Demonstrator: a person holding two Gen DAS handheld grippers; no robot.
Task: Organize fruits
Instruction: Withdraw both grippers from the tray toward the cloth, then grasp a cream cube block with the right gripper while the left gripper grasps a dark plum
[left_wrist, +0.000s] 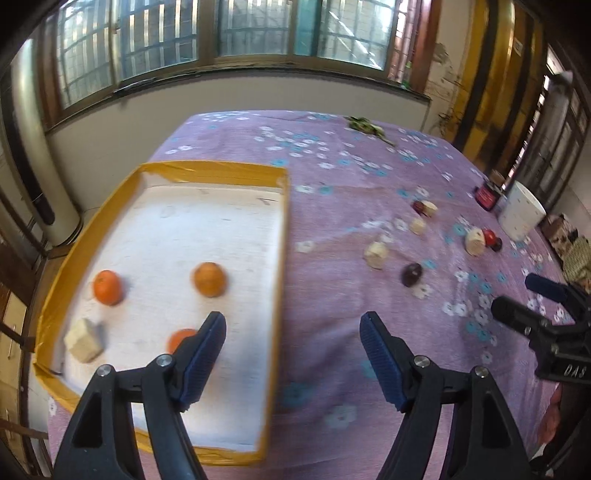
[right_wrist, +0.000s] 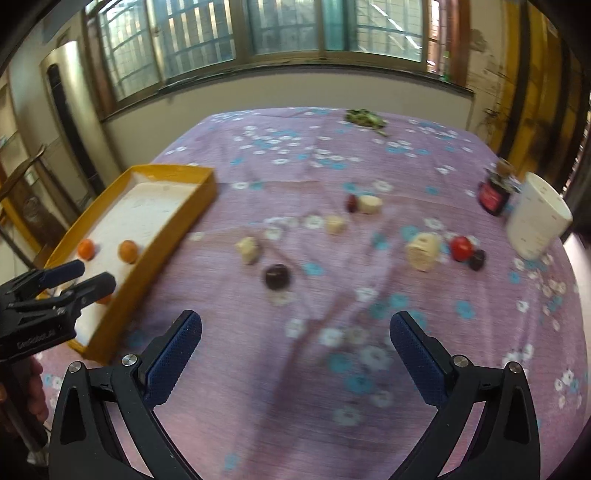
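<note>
A yellow-rimmed tray (left_wrist: 214, 168) (right_wrist: 173, 170) with a white floor holds an orange (left_wrist: 107, 288), a second orange (left_wrist: 209, 278), a third (left_wrist: 181, 338) half hidden by a finger, and a pale block (left_wrist: 84, 339). My left gripper (left_wrist: 293, 319) (right_wrist: 94, 275) hangs open and empty over the tray's right rim. On the purple cloth to the right lie a dark plum (right_wrist: 277, 277) (left_wrist: 412, 275), a red fruit (right_wrist: 461, 248) and several pale blocks (right_wrist: 423, 251). My right gripper (right_wrist: 295, 317) (left_wrist: 515, 293) is wide open above bare cloth, short of the plum.
A white cup (right_wrist: 535, 218) and a red-labelled jar (right_wrist: 493, 195) stand at the table's right edge. A green sprig (right_wrist: 364, 116) lies at the far edge. Windows and a wall run behind the table. A hand shows at the lower left of the right wrist view.
</note>
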